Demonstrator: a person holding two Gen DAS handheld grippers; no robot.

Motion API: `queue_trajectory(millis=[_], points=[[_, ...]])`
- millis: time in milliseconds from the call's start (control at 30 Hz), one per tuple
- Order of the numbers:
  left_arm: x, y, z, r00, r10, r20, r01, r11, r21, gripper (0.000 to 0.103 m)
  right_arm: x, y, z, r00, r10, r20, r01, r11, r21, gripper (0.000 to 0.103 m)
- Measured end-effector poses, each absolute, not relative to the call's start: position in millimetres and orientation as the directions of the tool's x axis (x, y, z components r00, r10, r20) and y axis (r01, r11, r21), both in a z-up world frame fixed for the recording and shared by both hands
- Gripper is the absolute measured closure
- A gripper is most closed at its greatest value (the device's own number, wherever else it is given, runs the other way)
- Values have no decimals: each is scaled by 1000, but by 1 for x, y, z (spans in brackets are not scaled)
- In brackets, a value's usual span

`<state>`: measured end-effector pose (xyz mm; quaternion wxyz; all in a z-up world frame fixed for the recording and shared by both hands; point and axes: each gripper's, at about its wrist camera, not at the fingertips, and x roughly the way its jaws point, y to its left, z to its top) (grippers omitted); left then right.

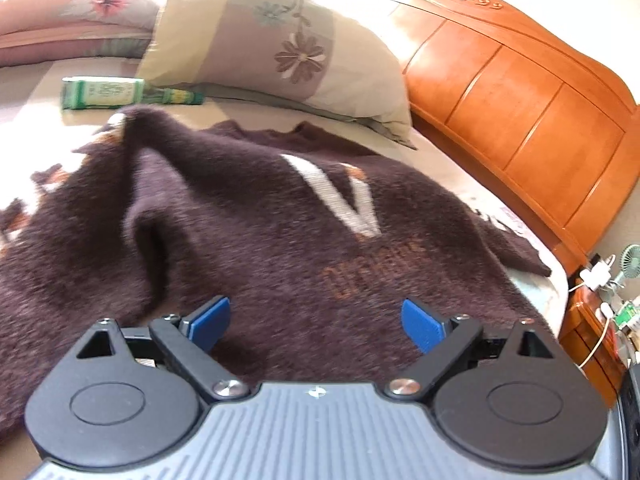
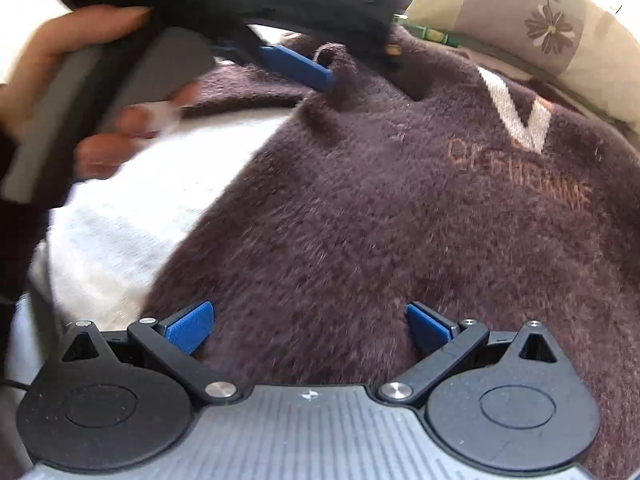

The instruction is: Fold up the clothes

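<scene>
Both claws gape over the sweater point(image 1: 256, 232) — its orange lettering point(image 1: 372, 270) blurred.

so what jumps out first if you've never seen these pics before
A fuzzy dark brown sweater with a big white V fills most of both views, spread rumpled over the bed. Behind it a flowered pillow leans by the orange wooden headboard. In the right wrist view, a hand holds the left hand-held gripper at a raised fold of the sweater, upper left.
</scene>
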<state>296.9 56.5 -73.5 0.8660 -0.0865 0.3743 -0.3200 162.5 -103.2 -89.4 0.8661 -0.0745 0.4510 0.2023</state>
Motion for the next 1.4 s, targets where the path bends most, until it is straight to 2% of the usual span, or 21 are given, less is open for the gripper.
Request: queue_trajectory(millis=[133,200,333,500,567,700,900,1100,1400], points=[[306,25,-78,477,-626,-618,472,775,-421,10,154,-133,-80,505,335,-795,-368,917,153,0],[305,5,-82,480,-590,-649,497,793,-353,10,154,-154,-74,524,327,-786,-321,931,173,0],[306,-17,-100,482,-507,-714,516,824,-236,10,156,-206,-65,603,216,-768,-178,975,134,0],[310,-18,-111,468,-519,-716,513,819,-258,3,160,-278,-93,611,255,-750,-7,949,317,0],[312,-23,-107,487,-508,-710,502,828,-248,3,153,-286,-99,654,282,-703,-28,936,350,0],[318,-35,-107,497,-505,-705,501,831,-241,3,158,-298,-90,640,316,-700,-40,924,381,0],[317,-43,-106,483,-491,-725,538,820,-197,3,196,-365,-52,747,261,-611,59,890,452,0],[320,-44,-107,479,-491,-728,537,820,-200,3,281,-444,-42,787,355,-504,108,726,679,0],[327,-37,-111,472,-521,-711,548,805,-226,2,413,-448,-80,665,405,-627,160,743,650,0]])
